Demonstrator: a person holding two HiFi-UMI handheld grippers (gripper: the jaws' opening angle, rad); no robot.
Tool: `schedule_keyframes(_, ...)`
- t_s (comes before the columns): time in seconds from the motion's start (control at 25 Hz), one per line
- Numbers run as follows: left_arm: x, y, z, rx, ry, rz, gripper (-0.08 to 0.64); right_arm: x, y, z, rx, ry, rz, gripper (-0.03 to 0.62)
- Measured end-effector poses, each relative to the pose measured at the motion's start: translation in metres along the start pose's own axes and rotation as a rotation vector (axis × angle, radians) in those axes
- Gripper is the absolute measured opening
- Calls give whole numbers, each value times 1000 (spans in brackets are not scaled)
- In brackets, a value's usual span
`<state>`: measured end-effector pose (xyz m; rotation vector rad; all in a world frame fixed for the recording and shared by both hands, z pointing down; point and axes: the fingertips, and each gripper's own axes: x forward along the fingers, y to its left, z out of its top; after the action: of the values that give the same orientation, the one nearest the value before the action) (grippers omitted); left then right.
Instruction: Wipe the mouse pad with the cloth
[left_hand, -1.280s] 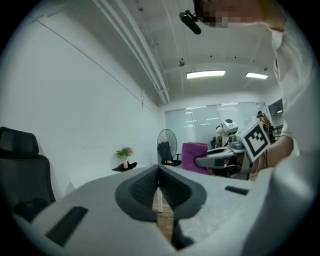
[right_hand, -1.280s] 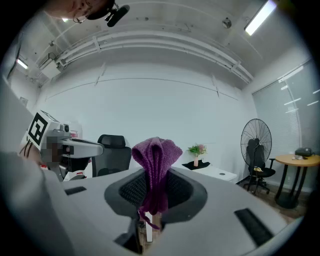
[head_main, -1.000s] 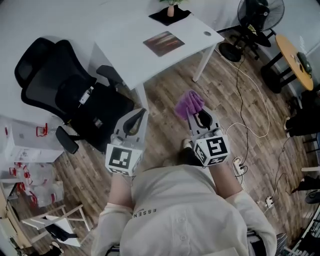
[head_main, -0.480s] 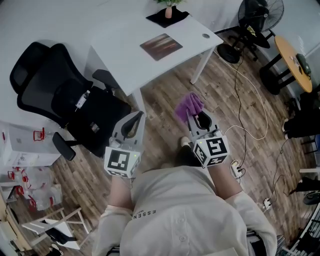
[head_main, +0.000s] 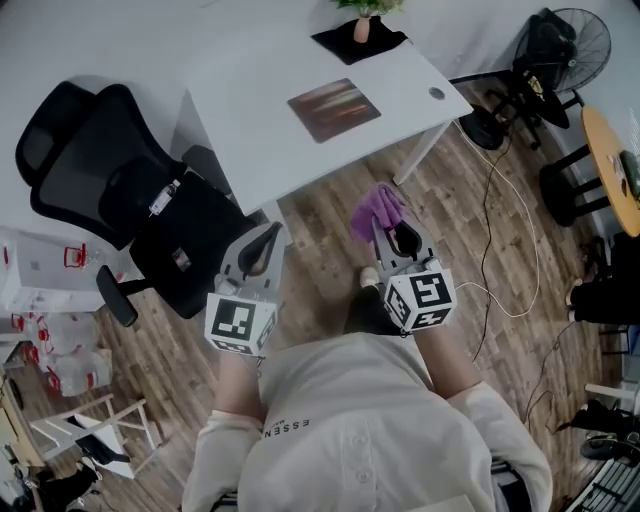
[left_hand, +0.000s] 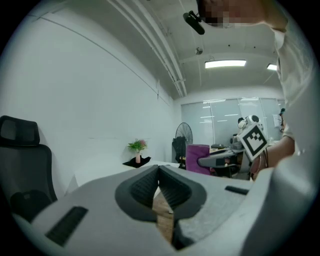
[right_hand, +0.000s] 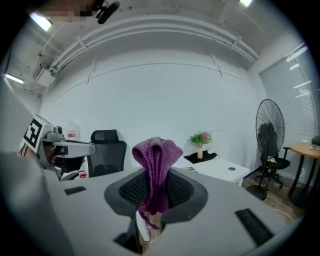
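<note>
Purple cloth is pinched between the closed jaws of the right gripper, with its bunched end standing above the tips. Left gripper: jaw tips pressed together, nothing between them. Both are over the wood floor, short of the white desk. Mouse pad lies flat mid-desk, well apart from the cloth. Its print is possibly brownish but blurred.

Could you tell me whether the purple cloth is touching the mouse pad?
Apart. The head view shows the cloth, clamped in the right gripper, over the floor, short of the desk bearing the mouse pad.
</note>
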<state>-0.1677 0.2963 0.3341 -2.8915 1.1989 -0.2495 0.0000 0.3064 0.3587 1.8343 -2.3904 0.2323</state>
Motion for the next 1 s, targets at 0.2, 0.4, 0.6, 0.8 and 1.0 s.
schedule_keyframes(0.2, 76, 8, 6, -21, 20, 78, 3, 58, -64, 3, 4, 46, 100, 89)
schedule_keyframes(0.4, 148, 14, 16, -51, 19, 176, 2, 114, -125, 11, -23, 95, 205, 89)
schedule_keyframes(0.6, 198, 23, 22, -68, 25, 265, 2, 158, -159, 28, -81, 110, 313, 89)
schedule_keyframes(0.8, 228, 36, 20, -92, 40, 303, 2, 198, -173, 26, -116, 137, 380, 89)
schedule_keyframes(1.0, 253, 70, 14, -100, 50, 337, 2, 245, -168, 13, -115, 211, 458, 89)
